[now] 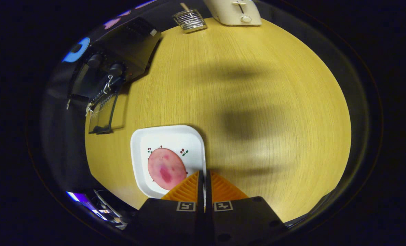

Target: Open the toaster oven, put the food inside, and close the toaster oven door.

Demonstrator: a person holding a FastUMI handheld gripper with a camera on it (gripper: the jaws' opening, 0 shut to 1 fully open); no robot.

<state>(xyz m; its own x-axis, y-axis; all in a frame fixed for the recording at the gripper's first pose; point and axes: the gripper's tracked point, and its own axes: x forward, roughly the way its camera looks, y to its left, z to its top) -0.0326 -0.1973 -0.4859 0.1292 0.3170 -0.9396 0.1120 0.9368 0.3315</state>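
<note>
You held gripper (204,177) fingers pressed together, empty, over plate (168,136) rim; ham slice (166,168) waited; toaster oven (121,58) door (102,114) already down, ready for loading.

Your gripper (204,177) has its fingers pressed together on the near right rim of the white plate (155,136), pinching its edge. A round pink slice of food (166,168) lies on that plate, just left of the fingers. The plate sits on the wooden worktop (257,85). Beyond it to the left, the black toaster oven (121,54) stands with its door (102,114) hanging open. Far ahead are a metal rack (190,19) and a cream toaster (235,12).
</note>
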